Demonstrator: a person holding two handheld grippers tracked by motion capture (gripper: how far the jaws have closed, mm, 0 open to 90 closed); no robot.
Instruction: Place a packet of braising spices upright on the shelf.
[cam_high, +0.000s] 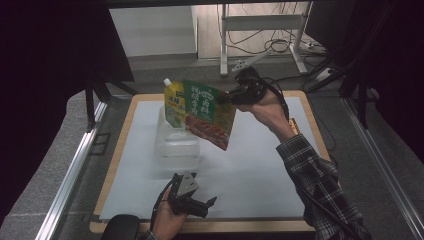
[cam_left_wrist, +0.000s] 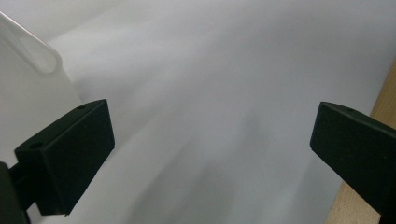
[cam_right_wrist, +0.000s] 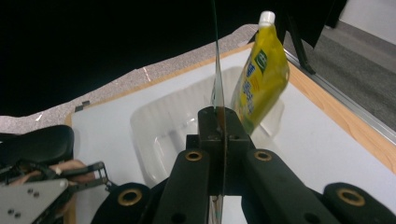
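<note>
above clear tub (cam_high: 176, 145), right gripper (cam_high: 226, 96) pinches green pouch (cam_high: 207, 114); writing unreadable

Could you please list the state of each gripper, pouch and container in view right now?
Right gripper: shut on green pouch.
Green pouch: held in the air above the bin.
Yellow spouted pouch: upright in the bin, cap on.
Clear plastic bin: open-topped, on the table.
Left gripper: open, holding nothing.

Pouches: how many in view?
2. A green pouch is held up over the clear tub by the right gripper; a yellow spouted pouch stands in the tub behind it. More could be hidden.
</note>
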